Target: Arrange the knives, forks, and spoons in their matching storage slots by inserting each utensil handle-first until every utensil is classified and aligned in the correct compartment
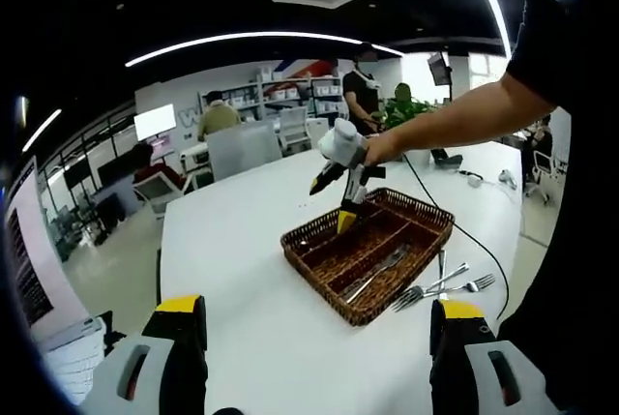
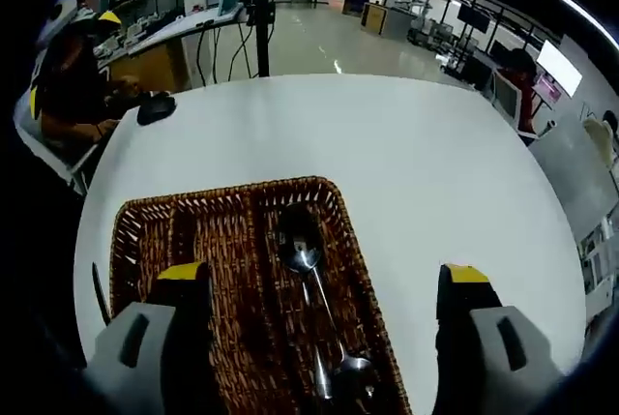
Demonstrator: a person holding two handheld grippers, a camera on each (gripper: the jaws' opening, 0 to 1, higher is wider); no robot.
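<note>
Forks (image 1: 447, 285) lie on the tabletop (image 1: 242, 241) beside the basket (image 1: 369, 251); our left claw (image 1: 319, 362) hangs apart, empty. Our right claw (image 2: 317, 338) gapes empty over the spoons (image 2: 314, 313) in the right compartment. We judge forks come next: grip mid-shaft, feed handle-first, parallel to dividers.

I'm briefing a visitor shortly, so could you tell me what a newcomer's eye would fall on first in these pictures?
First, the brown wicker tray on the white table, with the right tongs hovering open over its far end. Next, two spoons lying in the tray's right compartment in the right gripper view. Then the forks lying on the table beside the tray.
</note>
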